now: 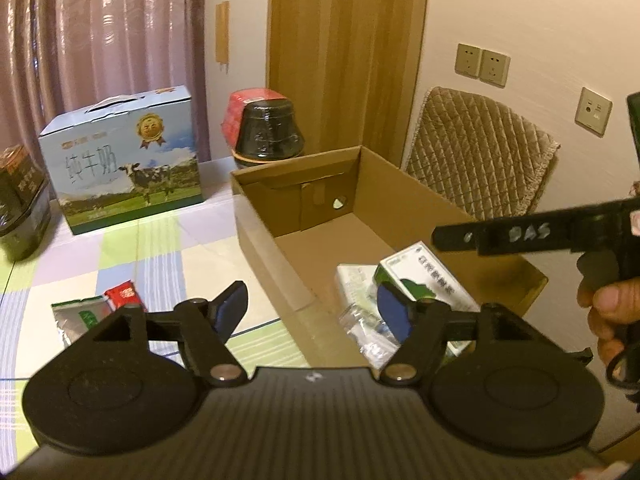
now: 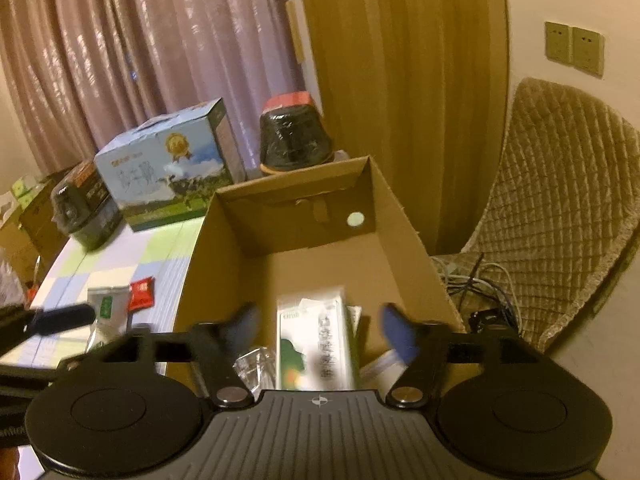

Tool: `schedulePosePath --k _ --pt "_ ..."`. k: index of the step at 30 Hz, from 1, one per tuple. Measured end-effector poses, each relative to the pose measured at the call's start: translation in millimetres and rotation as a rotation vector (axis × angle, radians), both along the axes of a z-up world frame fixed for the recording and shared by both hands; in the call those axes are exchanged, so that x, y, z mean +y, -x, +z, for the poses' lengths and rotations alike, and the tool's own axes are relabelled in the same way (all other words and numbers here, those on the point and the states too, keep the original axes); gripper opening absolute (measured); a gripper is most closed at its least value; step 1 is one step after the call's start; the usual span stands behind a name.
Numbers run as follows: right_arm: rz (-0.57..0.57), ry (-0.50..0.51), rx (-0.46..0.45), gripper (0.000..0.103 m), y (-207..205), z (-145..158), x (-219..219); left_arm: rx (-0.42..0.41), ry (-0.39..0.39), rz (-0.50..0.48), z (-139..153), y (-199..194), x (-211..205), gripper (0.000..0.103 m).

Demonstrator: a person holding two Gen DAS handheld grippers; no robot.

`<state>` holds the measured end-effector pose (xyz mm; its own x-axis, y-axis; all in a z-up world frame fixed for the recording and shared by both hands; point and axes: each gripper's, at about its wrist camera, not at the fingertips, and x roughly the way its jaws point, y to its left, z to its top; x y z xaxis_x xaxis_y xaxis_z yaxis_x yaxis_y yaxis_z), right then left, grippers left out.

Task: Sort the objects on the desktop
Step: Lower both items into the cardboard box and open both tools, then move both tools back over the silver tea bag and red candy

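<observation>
An open cardboard box (image 1: 260, 216) stands on the checked tablecloth. A white and green carton (image 1: 424, 280) lies inside it, beside another white pack (image 1: 352, 280) and a clear plastic packet (image 1: 360, 324). My left gripper (image 1: 312, 310) is open, astride the box's near left wall, with nothing between its fingers. My right gripper (image 2: 320, 330) hangs open over the box. The white and green carton (image 2: 316, 344) lies below between its fingers, clear of both pads. A green and silver sachet (image 1: 80, 316) and a red sachet (image 1: 124, 294) lie on the cloth left of the box.
A blue milk case (image 1: 124, 168), a black jar with a red lid (image 1: 266, 128) and a dark pack (image 1: 20, 208) stand behind and to the left. A quilted chair (image 1: 480, 152) is right of the box, with cables (image 2: 480, 280) on its seat. A hand (image 1: 612, 300) holds the right gripper.
</observation>
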<state>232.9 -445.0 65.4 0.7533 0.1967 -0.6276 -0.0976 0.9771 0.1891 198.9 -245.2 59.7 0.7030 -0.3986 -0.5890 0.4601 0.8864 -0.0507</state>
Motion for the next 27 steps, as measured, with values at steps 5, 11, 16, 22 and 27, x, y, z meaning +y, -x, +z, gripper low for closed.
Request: schedulePosePath --k 5,11,16,22,27 --pt "0.003 -0.002 0.014 0.078 7.8 -2.2 -1.7 0.01 0.001 0.027 -3.8 5.6 16.8 0.074" --pt "-0.01 -0.022 0.035 0.079 22.5 -2.7 -1.2 0.016 -0.007 0.052 -4.5 18.7 35.9 0.081" --pt "-0.002 -0.024 0.039 0.085 38.0 4.1 9.9 0.011 -0.005 0.077 0.2 34.8 54.6 0.086" --pt "0.029 -0.021 0.027 0.091 57.0 15.6 30.7 0.009 -0.006 0.094 8.8 56.0 77.1 0.093" --pt "0.061 -0.023 0.008 0.095 71.0 27.0 52.7 0.005 -0.011 0.124 14.8 74.7 99.6 0.096"
